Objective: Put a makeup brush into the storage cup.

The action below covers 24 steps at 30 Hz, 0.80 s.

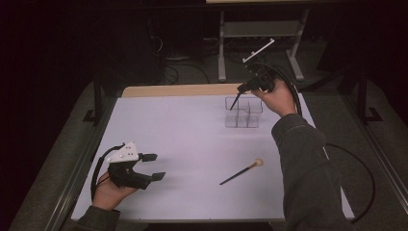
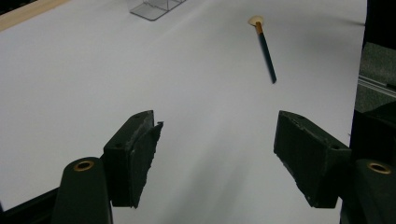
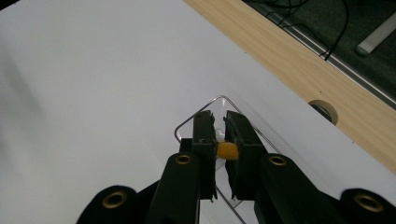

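Brush (image 1: 234, 103) in right tongs (image 1: 239, 90) over organizer (image 1: 244, 112)

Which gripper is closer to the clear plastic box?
Right. The right gripper hangs just over the clear plastic box, holding a brush tilted into it. The left gripper sits open far away, by the table's near left corner.

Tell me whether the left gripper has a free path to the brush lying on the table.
Probably yes: the left gripper is open and empty, and bare table lies between it and the brush.
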Tool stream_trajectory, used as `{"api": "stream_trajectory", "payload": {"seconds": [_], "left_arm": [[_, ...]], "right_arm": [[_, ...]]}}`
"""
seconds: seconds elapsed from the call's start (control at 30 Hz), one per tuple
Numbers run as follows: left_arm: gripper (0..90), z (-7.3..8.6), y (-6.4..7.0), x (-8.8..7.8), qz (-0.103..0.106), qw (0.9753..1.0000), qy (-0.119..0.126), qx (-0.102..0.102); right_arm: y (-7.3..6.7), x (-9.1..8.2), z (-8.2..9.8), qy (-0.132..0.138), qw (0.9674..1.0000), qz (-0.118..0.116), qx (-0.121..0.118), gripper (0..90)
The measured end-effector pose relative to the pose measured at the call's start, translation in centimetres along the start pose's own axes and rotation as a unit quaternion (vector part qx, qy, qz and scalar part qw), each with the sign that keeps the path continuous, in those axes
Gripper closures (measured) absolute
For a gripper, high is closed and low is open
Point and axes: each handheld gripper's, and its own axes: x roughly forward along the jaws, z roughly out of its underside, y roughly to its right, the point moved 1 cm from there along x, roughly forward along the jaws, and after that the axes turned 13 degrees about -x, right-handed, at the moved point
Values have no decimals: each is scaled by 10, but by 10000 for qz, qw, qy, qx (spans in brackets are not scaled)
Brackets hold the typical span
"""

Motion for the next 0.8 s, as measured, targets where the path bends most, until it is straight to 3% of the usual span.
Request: {"api": "stream_trajectory", "payload": {"seconds": [0.8], "left_arm": [[292,0,1,0,24,10000,13,-39]], "right_arm": [[-1,16,11,-36,10000,-57,68,822]]}}
